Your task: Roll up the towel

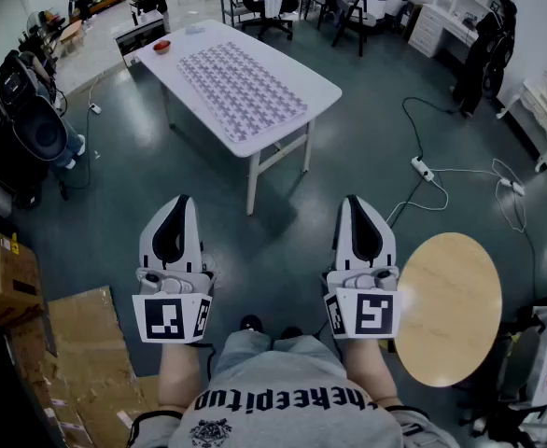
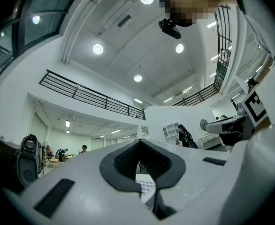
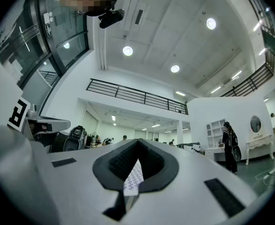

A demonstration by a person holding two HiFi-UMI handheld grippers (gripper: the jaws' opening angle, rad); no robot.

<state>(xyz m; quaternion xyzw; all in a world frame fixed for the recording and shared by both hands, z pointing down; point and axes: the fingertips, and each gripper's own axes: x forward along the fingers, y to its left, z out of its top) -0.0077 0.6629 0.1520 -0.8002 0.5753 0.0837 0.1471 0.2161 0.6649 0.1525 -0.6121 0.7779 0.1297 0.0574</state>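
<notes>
The red bowl [image 1: 161, 46] sits at the far left end of the white table [image 1: 325, 87]; its contents cannot be made out. A cardboard box [image 1: 3, 278] stands near left. The towel [image 1: 243, 90], flat with a small checked pattern, lies spread lengthwise on the table, well apart from both grippers. The left gripper [image 1: 178, 202] and right gripper [image 1: 355, 202] are clenched with nothing between the jaws. A round wooden table [image 1: 448, 308] stands near right. A power strip [image 1: 423, 169] lies on the dark floor [image 1: 348, 171].
</notes>
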